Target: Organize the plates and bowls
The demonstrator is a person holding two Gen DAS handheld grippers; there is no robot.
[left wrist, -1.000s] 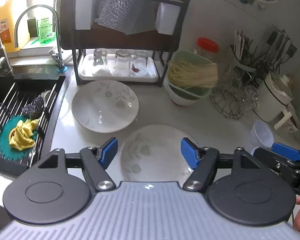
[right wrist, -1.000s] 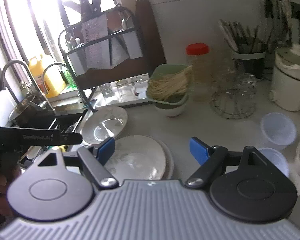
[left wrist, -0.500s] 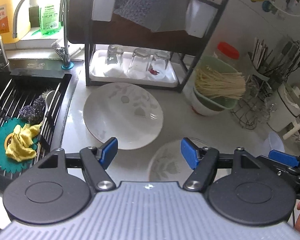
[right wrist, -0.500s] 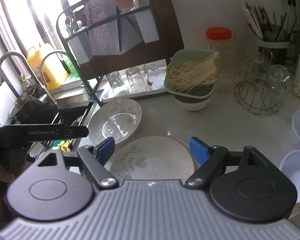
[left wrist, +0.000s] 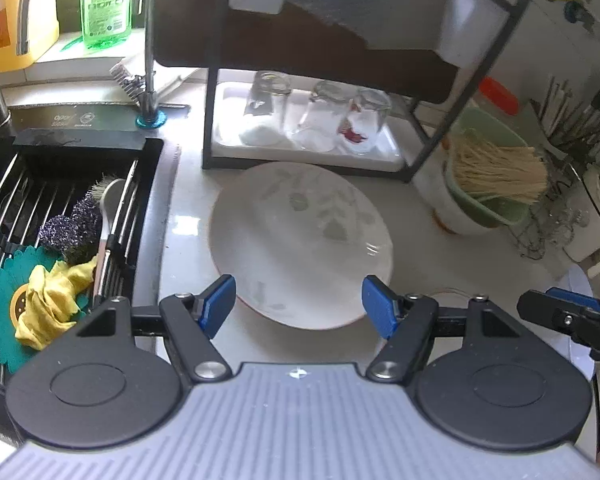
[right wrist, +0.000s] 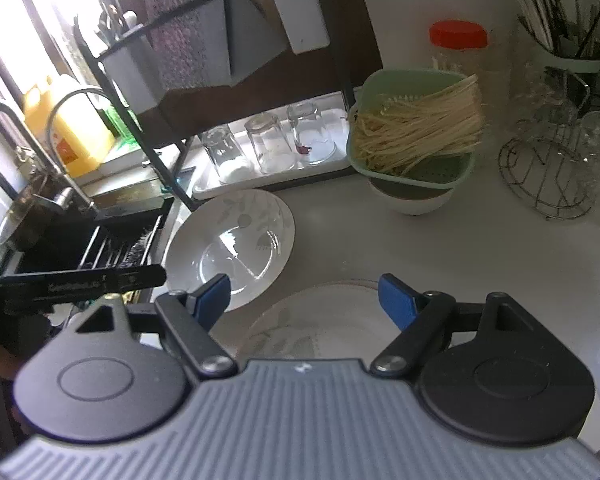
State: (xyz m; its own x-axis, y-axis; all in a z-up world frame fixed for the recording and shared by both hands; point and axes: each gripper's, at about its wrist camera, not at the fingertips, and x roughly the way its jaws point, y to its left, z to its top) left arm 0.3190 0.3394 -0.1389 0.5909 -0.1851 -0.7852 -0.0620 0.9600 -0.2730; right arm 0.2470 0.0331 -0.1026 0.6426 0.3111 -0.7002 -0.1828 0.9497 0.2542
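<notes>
Left gripper (left wrist: 298, 306) jaws wide, nothing held, near rim of leaf-print plate (left wrist: 300, 240) between its fingertips; plate sits on counter (left wrist: 412, 216) just right of sink (left wrist: 72, 184), near dish rack (left wrist: 300, 152). Right gripper (right wrist: 304, 300) also wide, empty, over second plate (right wrist: 320, 320) nearer-right. Left hand closer to far plate

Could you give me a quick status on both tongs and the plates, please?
Left tongs open over far plate. Right tongs open over near plate. Neither plate gripped. Nothing in the way.
</notes>
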